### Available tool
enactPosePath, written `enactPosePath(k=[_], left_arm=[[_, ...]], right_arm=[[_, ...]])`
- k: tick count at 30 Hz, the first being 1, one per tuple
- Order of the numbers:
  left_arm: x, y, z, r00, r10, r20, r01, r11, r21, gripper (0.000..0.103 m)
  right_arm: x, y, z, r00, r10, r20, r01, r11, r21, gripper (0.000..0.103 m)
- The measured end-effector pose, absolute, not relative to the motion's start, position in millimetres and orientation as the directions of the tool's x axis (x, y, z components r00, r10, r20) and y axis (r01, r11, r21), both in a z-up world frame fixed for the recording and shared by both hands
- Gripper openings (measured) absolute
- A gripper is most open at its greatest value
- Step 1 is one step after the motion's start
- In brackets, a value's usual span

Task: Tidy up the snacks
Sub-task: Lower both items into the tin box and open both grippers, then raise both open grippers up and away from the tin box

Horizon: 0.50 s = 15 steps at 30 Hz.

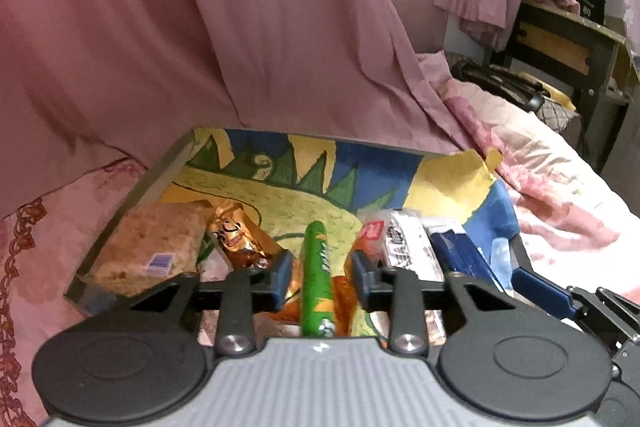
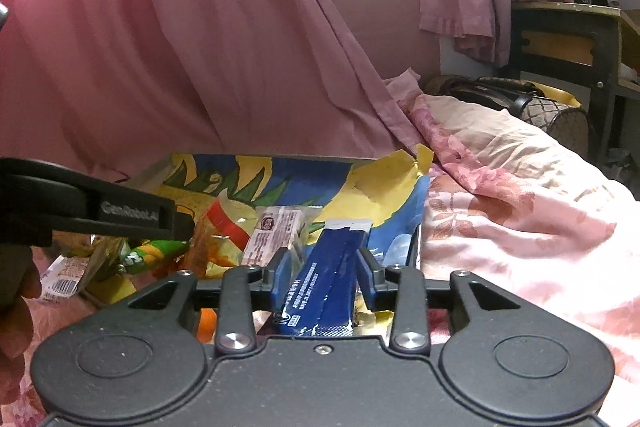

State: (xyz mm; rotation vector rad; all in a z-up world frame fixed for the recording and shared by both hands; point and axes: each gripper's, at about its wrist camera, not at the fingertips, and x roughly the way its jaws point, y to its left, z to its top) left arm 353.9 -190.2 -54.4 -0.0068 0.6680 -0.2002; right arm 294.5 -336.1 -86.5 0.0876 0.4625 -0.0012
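A grey-rimmed tray (image 1: 160, 179) lined with a colourful picture lies on the bed and holds the snacks. My left gripper (image 1: 322, 275) stands open around a green stick packet (image 1: 316, 267), with a gap on each side of it. Beside it lie a golden wrapper (image 1: 236, 231), a tan slab (image 1: 152, 239) and a white printed packet (image 1: 412, 247). My right gripper (image 2: 324, 279) is open astride dark blue stick packets (image 2: 328, 267) at the tray's (image 2: 320, 158) right side; the pads sit close but are not pressing. A white-pink packet (image 2: 272, 231) lies left of them.
A pink curtain (image 1: 200, 27) hangs just behind the tray. A floral bedsheet (image 2: 500, 207) spreads to the right. A dark handbag (image 2: 500, 95) and a black-framed shelf (image 2: 568, 39) stand at the far right. A hand (image 2: 16, 307) shows at the left edge.
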Motion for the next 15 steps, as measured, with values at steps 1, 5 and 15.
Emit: enactPosePath(k=[1, 5, 15], left_arm=[[352.7, -188.7, -52.6, 0.771, -0.189, -0.608, 0.180, 0.981, -0.076, 0.050], [346.7, -182.2, -43.6, 0.794, -0.188, -0.578, 0.164, 0.982, -0.094, 0.070], [325.2, -155.4, -17.3, 0.850, -0.133, -0.510, 0.095, 0.991, -0.099, 0.102]], right_arm=[[293.8, -337.1, -85.6, 0.897, 0.016, -0.441, 0.025, 0.996, 0.087, 0.043], [288.8, -340.5, -79.6, 0.908, 0.000, -0.419, 0.045, 0.994, 0.097, 0.056], [269.0, -351.8, -60.7, 0.930, -0.032, -0.367, 0.091, 0.985, 0.146, 0.084]])
